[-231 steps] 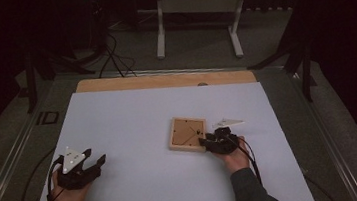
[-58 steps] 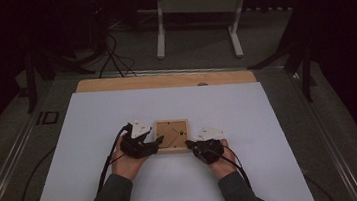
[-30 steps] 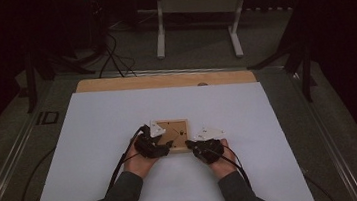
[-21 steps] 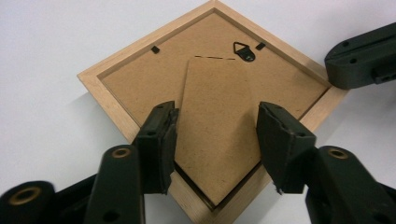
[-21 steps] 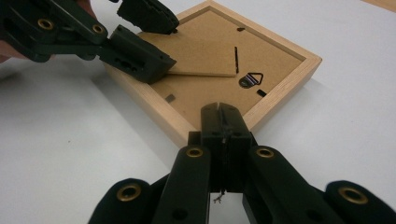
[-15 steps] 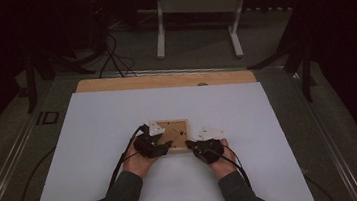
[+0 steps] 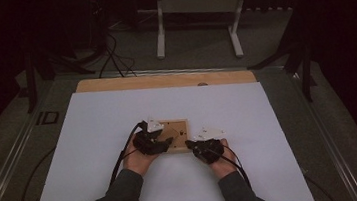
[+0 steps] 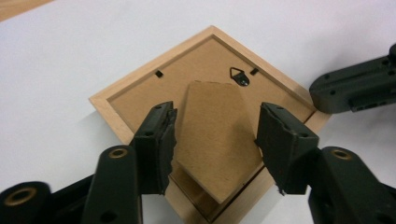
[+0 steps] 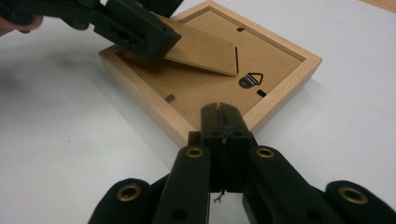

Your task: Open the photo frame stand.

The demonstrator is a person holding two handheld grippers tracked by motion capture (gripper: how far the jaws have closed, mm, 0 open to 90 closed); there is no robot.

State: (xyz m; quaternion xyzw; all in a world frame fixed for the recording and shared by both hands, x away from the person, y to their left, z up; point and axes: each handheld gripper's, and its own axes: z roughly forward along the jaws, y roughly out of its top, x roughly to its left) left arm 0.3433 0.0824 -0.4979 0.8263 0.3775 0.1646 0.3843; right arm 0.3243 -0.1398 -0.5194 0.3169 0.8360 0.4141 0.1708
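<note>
A light wooden picture frame [image 7: 177, 130] lies face down in the middle of the white sheet, its brown backing up [image 8: 140, 93] [image 9: 280, 60]. Its cardboard stand [image 8: 215, 135] [image 9: 201, 51] is tilted up off the backing. My left gripper [image 7: 168, 142] [image 8: 215, 140] straddles the stand, with a pad against each side edge. Its jaws have just been opening slightly, with the stand still between them. My right gripper [image 7: 188, 143] [image 9: 223, 116] is shut with nothing in it, its tips against the frame's near rim. A small metal hanger [image 8: 240, 77] sits beyond the stand's tip.
The white sheet [image 7: 96, 154] covers the table, with a wooden strip [image 7: 164, 80] along the far edge. Past the table stand white furniture legs [image 7: 160, 27] and floor cables [image 7: 111, 52]. Each gripper trails a black cable toward the near edge.
Since the earliest frame my left gripper has come from the sheet's left side to the frame. Over the last second both hands have hardly moved.
</note>
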